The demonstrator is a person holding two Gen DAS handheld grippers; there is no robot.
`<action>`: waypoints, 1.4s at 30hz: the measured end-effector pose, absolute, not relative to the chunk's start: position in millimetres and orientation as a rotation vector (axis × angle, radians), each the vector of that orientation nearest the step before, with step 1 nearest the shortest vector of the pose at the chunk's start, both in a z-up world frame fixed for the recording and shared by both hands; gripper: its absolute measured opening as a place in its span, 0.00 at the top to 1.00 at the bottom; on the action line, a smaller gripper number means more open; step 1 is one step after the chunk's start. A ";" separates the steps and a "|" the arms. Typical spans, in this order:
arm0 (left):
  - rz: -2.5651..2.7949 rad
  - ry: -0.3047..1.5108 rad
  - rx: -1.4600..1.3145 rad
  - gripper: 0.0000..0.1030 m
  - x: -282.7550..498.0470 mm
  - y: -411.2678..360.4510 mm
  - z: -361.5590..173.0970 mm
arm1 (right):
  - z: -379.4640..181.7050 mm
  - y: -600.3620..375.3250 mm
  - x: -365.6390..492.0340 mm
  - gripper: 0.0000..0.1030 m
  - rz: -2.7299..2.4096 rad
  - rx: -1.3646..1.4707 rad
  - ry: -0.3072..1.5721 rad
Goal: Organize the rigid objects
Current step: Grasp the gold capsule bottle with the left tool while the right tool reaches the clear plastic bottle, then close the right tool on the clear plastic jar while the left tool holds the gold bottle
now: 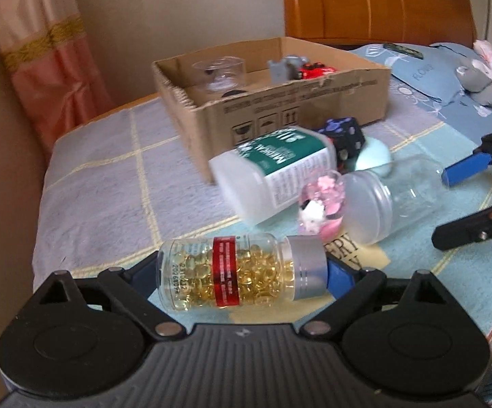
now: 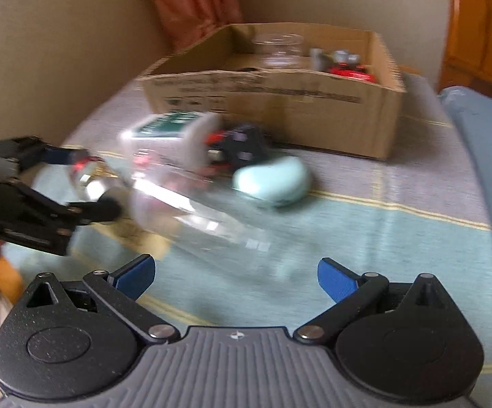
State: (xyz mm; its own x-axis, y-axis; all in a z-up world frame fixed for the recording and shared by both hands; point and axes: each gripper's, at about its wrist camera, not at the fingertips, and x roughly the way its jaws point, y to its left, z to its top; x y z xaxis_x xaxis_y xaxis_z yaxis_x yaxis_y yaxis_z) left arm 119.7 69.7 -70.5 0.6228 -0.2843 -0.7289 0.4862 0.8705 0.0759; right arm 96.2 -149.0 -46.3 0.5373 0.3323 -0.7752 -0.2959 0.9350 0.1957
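Observation:
A clear bottle of yellow capsules (image 1: pixel 246 272) with a red label and a silver cap lies crosswise between the blue pads of my left gripper (image 1: pixel 240 280). One pad presses its base and the other its cap. The right wrist view shows the left gripper (image 2: pixel 92 180) blurred at the left edge. My right gripper (image 2: pixel 237 277) is open and holds nothing. A clear jar (image 2: pixel 194 204) lies on its side just ahead of it. Near this jar (image 1: pixel 392 197) lie a white bottle with a green label (image 1: pixel 273 170) and a pink globe figurine (image 1: pixel 320 204). The right gripper (image 1: pixel 456 200) shows at the right edge.
A cardboard box (image 1: pixel 297 102) stands further back on the bed with a clear cup (image 1: pixel 218 71) and grey and red toys (image 1: pixel 297 68) inside. A black dotted cube (image 1: pixel 344 136) and a mint-green case (image 1: pixel 375 156) lie in front of it. A wooden headboard (image 1: pixel 382 3) and blue pillows (image 1: pixel 426 74) are behind.

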 end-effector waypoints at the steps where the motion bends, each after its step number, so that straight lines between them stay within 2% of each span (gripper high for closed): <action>1: -0.450 0.783 0.274 0.09 119.0 72.2 -71.0 | -45.3 -146.5 98.2 0.00 0.384 0.054 0.934; 8: -0.450 0.778 0.277 0.09 115.4 79.2 -70.5 | -37.9 -128.4 117.8 0.00 0.353 0.109 0.959; 17: -0.449 0.781 0.273 0.09 115.0 80.8 -69.3 | -41.2 -102.1 132.9 0.00 0.221 0.014 0.949; 32: -0.410 0.804 0.285 0.09 102.8 61.5 -67.5 | -63.6 -179.6 111.1 0.00 0.095 -0.041 1.006; 42: -0.386 0.809 0.196 0.07 102.3 65.3 -70.5 | -70.4 -180.9 94.9 0.00 0.120 -0.079 0.890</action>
